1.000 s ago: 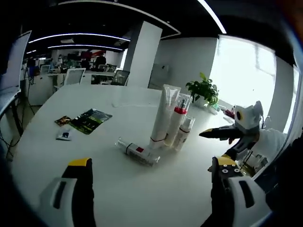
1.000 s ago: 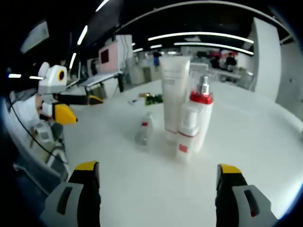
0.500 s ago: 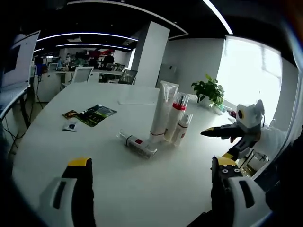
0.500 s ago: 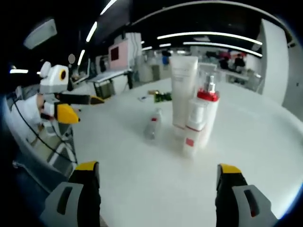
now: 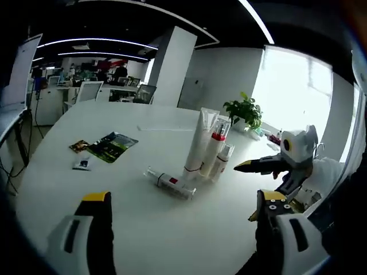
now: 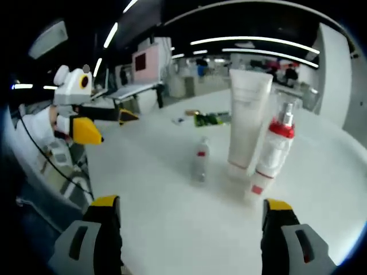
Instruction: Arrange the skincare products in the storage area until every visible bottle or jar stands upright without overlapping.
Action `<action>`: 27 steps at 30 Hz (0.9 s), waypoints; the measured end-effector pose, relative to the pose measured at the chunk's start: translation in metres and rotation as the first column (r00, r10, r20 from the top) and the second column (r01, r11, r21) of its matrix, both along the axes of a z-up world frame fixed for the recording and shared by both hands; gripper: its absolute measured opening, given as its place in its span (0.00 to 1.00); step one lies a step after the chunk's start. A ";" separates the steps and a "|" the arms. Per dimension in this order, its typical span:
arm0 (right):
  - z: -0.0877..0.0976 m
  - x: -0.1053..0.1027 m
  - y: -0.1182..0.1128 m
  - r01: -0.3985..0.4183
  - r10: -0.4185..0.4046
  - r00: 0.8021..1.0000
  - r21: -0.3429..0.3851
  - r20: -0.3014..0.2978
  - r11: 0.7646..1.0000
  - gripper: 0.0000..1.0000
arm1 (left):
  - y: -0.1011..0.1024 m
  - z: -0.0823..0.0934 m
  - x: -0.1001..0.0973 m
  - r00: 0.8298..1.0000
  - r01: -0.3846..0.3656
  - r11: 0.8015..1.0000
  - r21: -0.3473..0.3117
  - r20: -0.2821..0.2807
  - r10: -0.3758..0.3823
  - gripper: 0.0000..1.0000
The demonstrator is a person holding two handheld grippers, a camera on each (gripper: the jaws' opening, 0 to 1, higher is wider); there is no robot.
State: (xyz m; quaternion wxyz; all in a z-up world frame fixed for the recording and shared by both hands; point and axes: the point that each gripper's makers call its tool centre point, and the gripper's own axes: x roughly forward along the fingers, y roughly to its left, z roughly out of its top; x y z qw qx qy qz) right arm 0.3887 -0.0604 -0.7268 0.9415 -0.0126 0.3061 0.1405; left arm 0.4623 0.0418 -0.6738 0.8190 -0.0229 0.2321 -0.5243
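Bare table (image 5: 143,229) lies before the fallen bottle (image 5: 169,183) (upright tube (image 5: 199,142) crowds just behind).

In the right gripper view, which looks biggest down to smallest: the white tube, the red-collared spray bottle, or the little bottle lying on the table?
1. White tube, tallest and widest.
2. Red-collared spray bottle, shorter and slimmer.
3. Lying bottle, which looks smallest, though it points roughly along the camera's line of sight, so it may look shorter than it is.

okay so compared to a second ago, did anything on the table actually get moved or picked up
Nothing was moved, picked up or let go. Only the cameras shifted with the hands, so the products sit further right in the right gripper view. The tall white tube, the red-collared spray bottle and the small white bottle still stand together, the clear bottle still lies flat on the white table, and both grippers stay open and empty.
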 end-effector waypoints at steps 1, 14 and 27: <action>-0.001 0.002 0.003 0.001 -0.001 1.000 0.000 -0.002 1.000 0.99 | 0.001 0.001 0.003 1.000 0.015 1.000 -0.004 -0.003 -0.015 0.99; -0.005 0.051 0.044 -0.002 0.002 1.000 0.008 -0.018 1.000 0.94 | 0.027 -0.002 0.043 0.998 0.064 0.998 0.006 0.009 -0.064 1.00; -0.024 0.078 0.059 0.040 -0.039 0.998 0.003 -0.052 0.999 0.86 | 0.056 -0.004 0.068 0.996 0.090 0.996 0.014 0.021 -0.090 1.00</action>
